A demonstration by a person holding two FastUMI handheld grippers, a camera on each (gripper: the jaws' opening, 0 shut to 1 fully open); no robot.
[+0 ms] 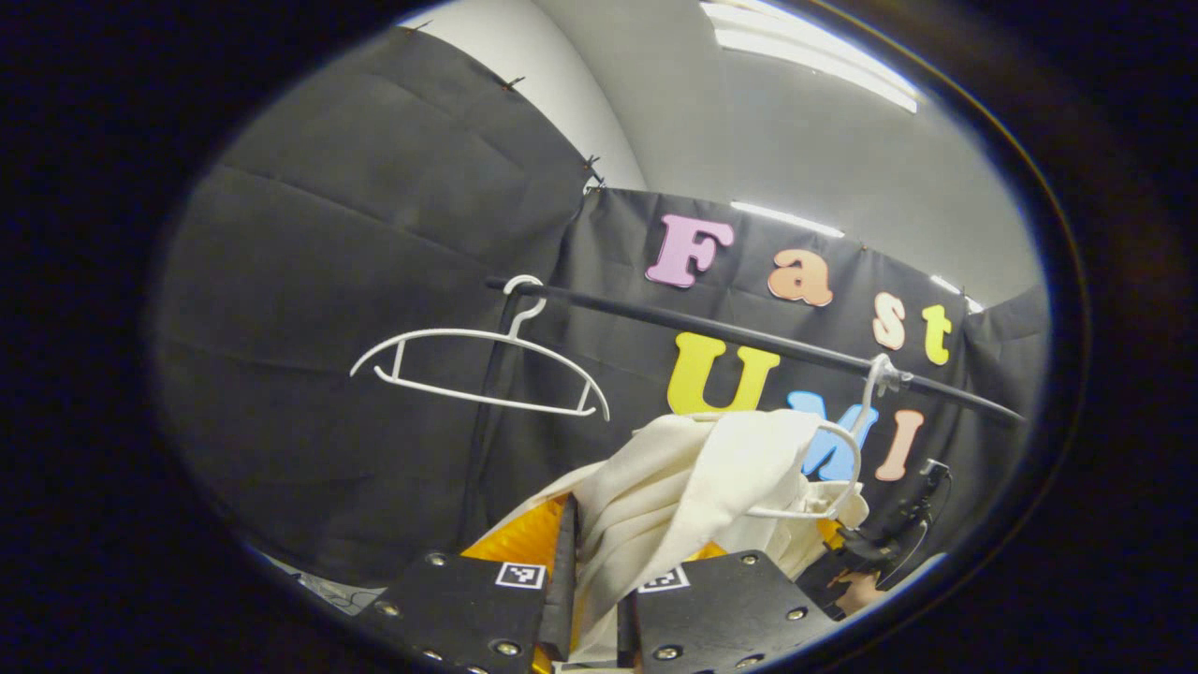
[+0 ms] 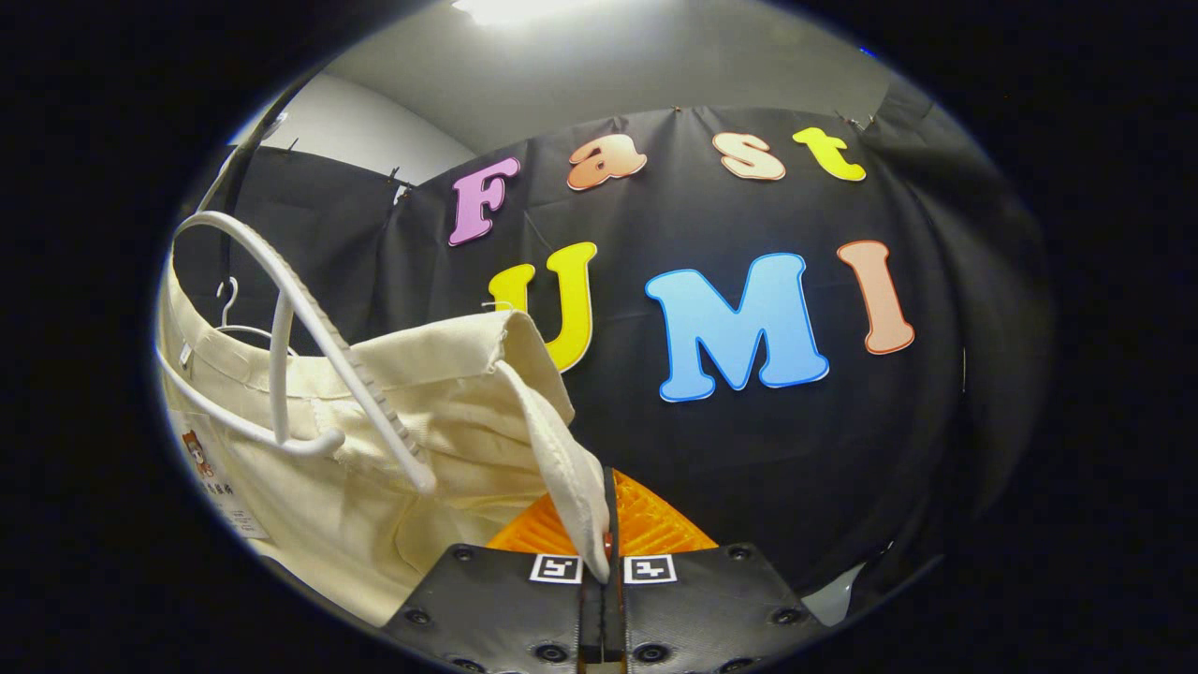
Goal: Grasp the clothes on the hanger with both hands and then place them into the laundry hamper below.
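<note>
Both jaws clenched on the cream garment (image 2: pixel 440 412): left gripper (image 1: pixel 599 599) w/ a thick bunch, right gripper (image 2: pixel 604 562) w/ a thin edge, bottom centre. Risk: fabric is draped over the white hanger (image 2: pixel 318 346), lower left, so it may snag and slip from the thin hold. Cloth looks soft, creased.

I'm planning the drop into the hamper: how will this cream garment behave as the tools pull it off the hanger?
Probably floppy: the cream garment sags in folds between the left tool and its white hanger. Likely light, since the right tool lifts a thin edge by pinching alone. It may snag, because the cloth is draped around the hanger's arm.
</note>
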